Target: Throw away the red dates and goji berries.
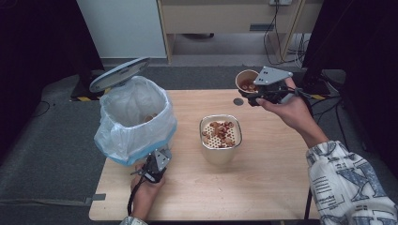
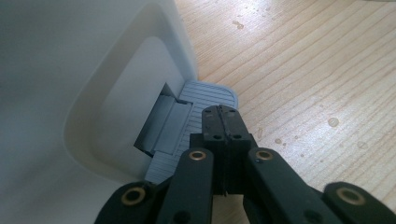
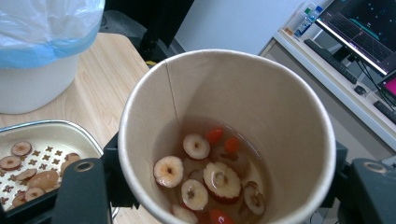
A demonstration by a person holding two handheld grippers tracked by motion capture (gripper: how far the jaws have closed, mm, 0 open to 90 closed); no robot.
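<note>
High view: a white bin [image 1: 123,140] lined with a pale plastic bag [image 1: 136,117] stands at centre left of the frame, its grey lid [image 1: 119,74] tipped up behind it. Mid-frame on the wooden desk [image 1: 263,178] sits a metal strainer bowl [image 1: 220,138] holding dried fruit slices. A small dark disc [image 1: 238,101] lies on the desk just below the paper cup [image 1: 246,80], which the right tool [image 1: 263,91] holds raised at upper right. The left tool [image 1: 155,165] sits low at the bin's base, lower left.

Left gripper view: the left tool [image 2: 223,116] has its jaws pressed together with nothing between them, resting on the bin's ribbed grey pedal [image 2: 201,100]; the white bin wall [image 2: 70,93] fills the left.

Right gripper view: the right tool [image 3: 224,186] is clamped on the paper cup [image 3: 280,107], centre frame. Inside lie sliced jujube rounds [image 3: 205,179] and red berries in a little liquid. The strainer bowl [image 3: 51,133] is at lower left, the bagged bin at upper left.
</note>
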